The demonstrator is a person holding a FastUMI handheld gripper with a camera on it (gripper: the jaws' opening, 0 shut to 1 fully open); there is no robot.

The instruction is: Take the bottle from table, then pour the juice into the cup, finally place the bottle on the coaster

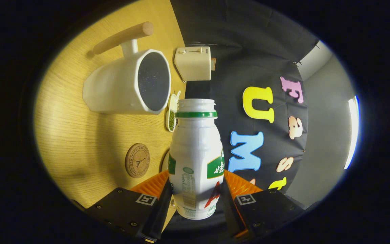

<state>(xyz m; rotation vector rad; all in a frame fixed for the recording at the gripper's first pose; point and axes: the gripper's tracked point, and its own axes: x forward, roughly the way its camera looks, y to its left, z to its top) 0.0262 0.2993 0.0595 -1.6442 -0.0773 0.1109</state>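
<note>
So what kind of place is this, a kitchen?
Probably a pretend kitchen in a test booth: a wooden table with a cup and toaster, black cloth behind. The gripper holds a bottle.

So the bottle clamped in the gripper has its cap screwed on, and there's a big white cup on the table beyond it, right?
Not quite. The gripper view shows the bottle uncapped, its mouth open above the green ring. The rest holds: the hand-held gripper clamps it between both fingers, and the white cup is on the table beyond.

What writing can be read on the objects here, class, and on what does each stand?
Bottle, held between the shut fingers: label print too small and sideways to read.
Coaster: ring of stamped lettering, too small to read.
Toaster: tiny mark, blurred.
Cup: none.
</note>
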